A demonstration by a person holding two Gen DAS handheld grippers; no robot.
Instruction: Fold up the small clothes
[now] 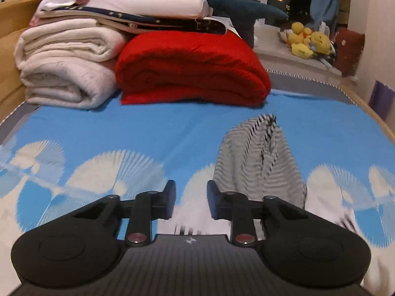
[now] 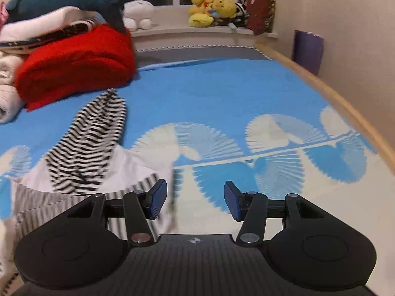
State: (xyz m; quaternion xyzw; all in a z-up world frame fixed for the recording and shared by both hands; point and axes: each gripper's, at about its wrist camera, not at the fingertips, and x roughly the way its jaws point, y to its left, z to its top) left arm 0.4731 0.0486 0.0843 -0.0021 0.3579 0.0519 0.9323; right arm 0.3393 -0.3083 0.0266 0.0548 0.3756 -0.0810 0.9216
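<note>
A small black-and-white striped garment [image 1: 259, 157] lies stretched out on the blue patterned bedspread [image 1: 148, 133]; its near end is white and grey-striped. It also shows in the right wrist view [image 2: 91, 143], left of centre. My left gripper [image 1: 191, 197] is open and empty, hovering just left of the garment's near end. My right gripper [image 2: 195, 198] is open and empty, just right of the garment's near white and grey-striped part [image 2: 128, 187]. The frames are motion-blurred.
Folded red blanket [image 1: 192, 66] and cream blankets [image 1: 66, 66] are stacked at the far end with a shark plush [image 2: 74, 2] on top. Yellow plush toys [image 2: 209, 9] sit on the windowsill. The wooden bed rail [image 2: 345, 103] and wall run along the right.
</note>
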